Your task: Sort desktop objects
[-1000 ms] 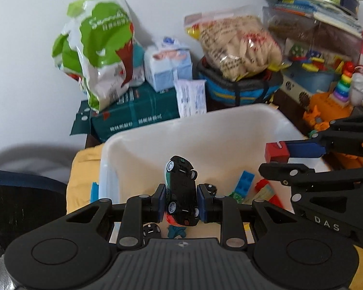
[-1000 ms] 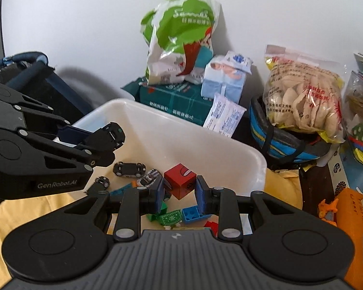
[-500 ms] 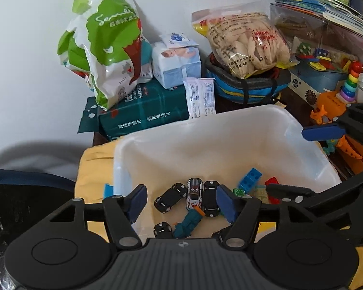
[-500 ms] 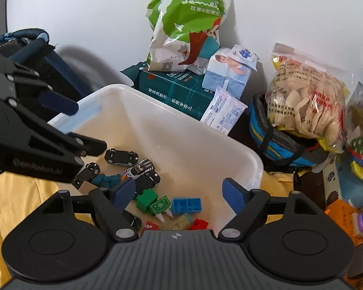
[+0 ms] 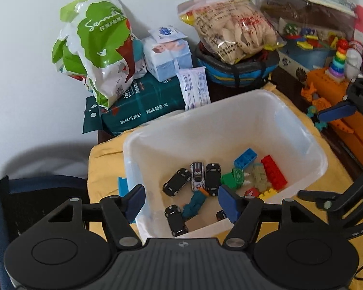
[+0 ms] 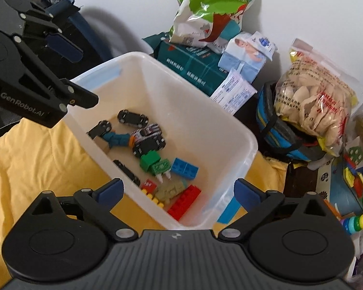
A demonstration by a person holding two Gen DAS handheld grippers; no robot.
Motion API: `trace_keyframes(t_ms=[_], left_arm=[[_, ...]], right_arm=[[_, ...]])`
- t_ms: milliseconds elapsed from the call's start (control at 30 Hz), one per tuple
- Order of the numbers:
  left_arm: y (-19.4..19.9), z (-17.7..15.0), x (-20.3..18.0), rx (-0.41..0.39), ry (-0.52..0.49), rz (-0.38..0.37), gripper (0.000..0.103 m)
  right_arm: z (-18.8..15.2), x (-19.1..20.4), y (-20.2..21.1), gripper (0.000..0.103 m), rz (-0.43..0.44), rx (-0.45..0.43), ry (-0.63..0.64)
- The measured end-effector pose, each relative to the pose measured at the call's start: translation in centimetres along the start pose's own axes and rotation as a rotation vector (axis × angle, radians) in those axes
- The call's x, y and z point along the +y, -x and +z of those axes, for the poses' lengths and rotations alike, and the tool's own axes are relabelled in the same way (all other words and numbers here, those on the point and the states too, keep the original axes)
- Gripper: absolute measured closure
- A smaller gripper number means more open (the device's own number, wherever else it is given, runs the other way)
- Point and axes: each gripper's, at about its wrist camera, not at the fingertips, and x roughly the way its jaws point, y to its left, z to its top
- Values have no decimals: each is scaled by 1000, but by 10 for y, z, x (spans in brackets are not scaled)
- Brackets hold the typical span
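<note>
Left tongs (image 5: 181,199): clamped on a black toy car a second ago, now spread wide and empty above the white bin (image 5: 302,130).
Black toy car (image 5: 212,175): released; probably the one lying beside the striped car (image 5: 197,175) on the bin floor.
Right tongs (image 6: 180,191): let go of the red cube, now wide apart, drawn back above the bin's near corner.
Red cube: dropped among the bricks (image 6: 184,201); not clearly picked out now.

My left gripper's finger (image 5: 227,203) is hiding a black toy car (image 5: 221,215); I'm seeing only its edge.
</note>
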Motion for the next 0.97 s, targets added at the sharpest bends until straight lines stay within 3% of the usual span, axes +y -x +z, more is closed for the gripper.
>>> trace_keyframes(t_ms=[133,500,767,967], left_arm=[[-1,3,-10,29,-54,68,33],[-2,6,-27,25,-109,54,33],[-9,10,-26,55,-76,46,33],[-11,13,-31,52,-113,98,28]], right_arm=[[-2,-2,-1,1,-5,25,7],[-7,-7,-7,1,2,48,-26],[-7,-10,-9,1,4,48,-32],[-7,-12,-11,1,7,47,-37]])
